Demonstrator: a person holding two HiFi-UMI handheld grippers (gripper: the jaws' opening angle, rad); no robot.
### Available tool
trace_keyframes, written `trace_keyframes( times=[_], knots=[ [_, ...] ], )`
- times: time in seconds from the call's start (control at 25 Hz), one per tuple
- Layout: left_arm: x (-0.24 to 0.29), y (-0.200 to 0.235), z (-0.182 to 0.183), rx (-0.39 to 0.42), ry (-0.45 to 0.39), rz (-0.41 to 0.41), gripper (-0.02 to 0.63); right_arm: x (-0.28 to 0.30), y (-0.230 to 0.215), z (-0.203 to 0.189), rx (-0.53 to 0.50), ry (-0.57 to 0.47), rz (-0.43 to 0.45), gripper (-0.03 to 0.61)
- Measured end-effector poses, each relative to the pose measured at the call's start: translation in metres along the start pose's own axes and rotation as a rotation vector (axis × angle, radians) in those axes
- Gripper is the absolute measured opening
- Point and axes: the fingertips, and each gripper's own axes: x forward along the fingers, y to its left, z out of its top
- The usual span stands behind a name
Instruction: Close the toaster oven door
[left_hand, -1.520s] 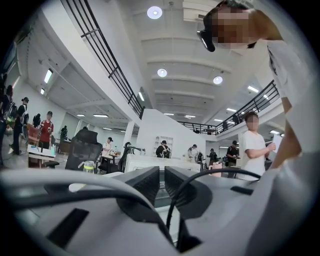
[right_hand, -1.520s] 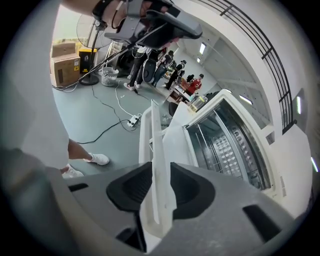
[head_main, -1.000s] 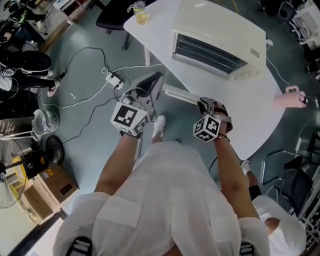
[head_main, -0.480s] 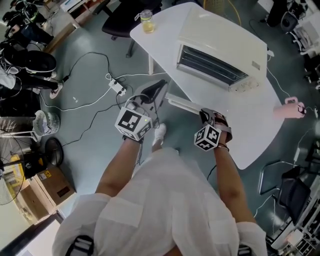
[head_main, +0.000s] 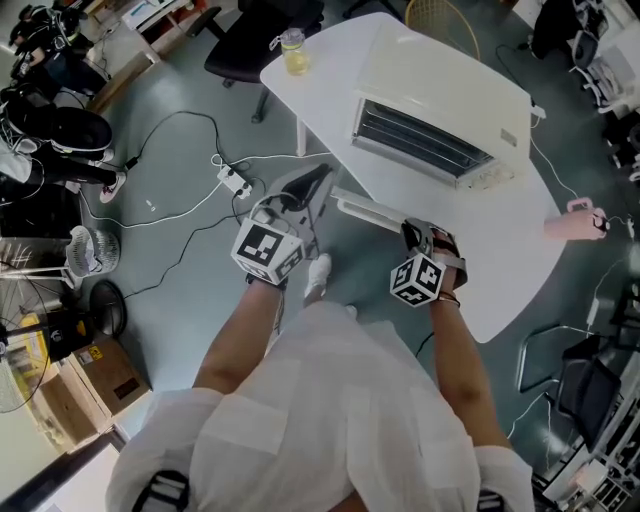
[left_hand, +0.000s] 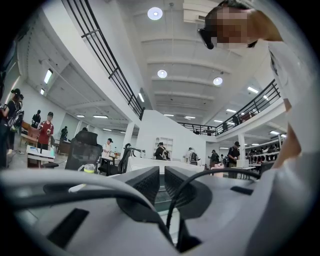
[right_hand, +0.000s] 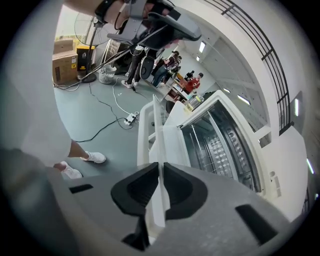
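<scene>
A white toaster oven (head_main: 440, 95) stands on the white table (head_main: 500, 260), its door (head_main: 372, 211) swung down flat toward me and the rack inside showing. My right gripper (head_main: 414, 231) is at the door's front edge. In the right gripper view the jaws are closing, and the pads (right_hand: 176, 186) press on either side of the thin white door handle (right_hand: 156, 135). The oven's cavity (right_hand: 215, 150) lies beyond. My left gripper (head_main: 320, 176) hangs left of the table over the floor. Its jaws (left_hand: 162, 182) stand a narrow gap apart with nothing between them.
A lidded cup of yellow liquid (head_main: 293, 48) sits at the table's far left corner. A power strip (head_main: 231, 180) and cables lie on the floor to the left. A pink object (head_main: 578, 214) hangs by the table's right edge. Fans, boxes and chairs ring the area.
The head view has shifted slightly. Both grippers stay nearly where they were, the right one still at the door's front edge.
</scene>
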Motion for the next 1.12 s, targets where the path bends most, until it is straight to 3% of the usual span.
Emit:
trace_keyframes(
  times=[1.12],
  knots=[
    [0.043,0.019,0.028,0.039,-0.017,-0.023,0.023,-0.019,-0.111,0.020,-0.040,0.007,-0.170,0.031]
  ],
)
